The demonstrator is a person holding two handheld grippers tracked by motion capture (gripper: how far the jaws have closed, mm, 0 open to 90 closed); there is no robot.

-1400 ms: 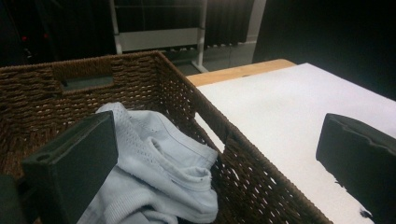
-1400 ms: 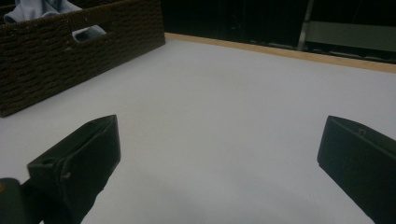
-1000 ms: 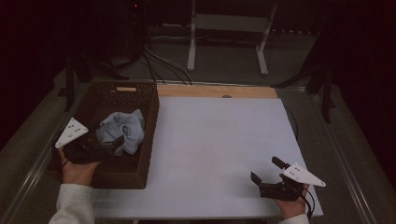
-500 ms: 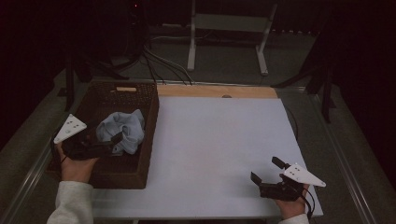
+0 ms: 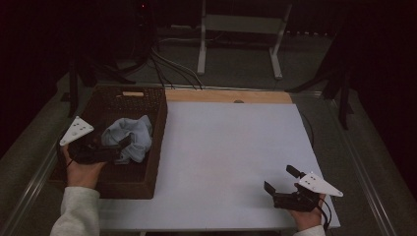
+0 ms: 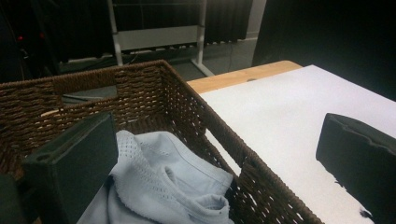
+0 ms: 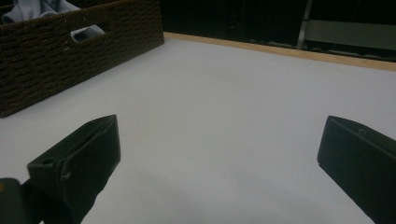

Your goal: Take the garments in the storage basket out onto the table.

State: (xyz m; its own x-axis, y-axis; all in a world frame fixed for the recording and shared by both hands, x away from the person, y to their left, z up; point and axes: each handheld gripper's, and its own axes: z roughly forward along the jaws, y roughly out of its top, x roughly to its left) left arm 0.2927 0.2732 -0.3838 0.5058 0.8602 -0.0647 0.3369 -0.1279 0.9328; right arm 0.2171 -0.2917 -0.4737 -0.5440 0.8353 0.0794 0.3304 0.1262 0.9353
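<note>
Since a second ago my left gripper (image 5: 120, 147) has eased toward three o'clock, jaws spread wide, one now against the blue cloth (image 6: 163, 186) bunched in the wicker basket (image 5: 157, 128). Right gripper (image 5: 282, 184) waits at five o'clock, also spread.

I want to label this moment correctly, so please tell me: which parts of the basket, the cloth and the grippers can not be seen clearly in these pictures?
- Cloth: its lower part is cut off by the bottom edge of the left gripper view.
- Basket floor: hidden under the cloth and in shadow, high view.
- Left gripper: its jaw tips merge with the dark basket, high view.
- Right gripper: dim and small, high view.
</note>
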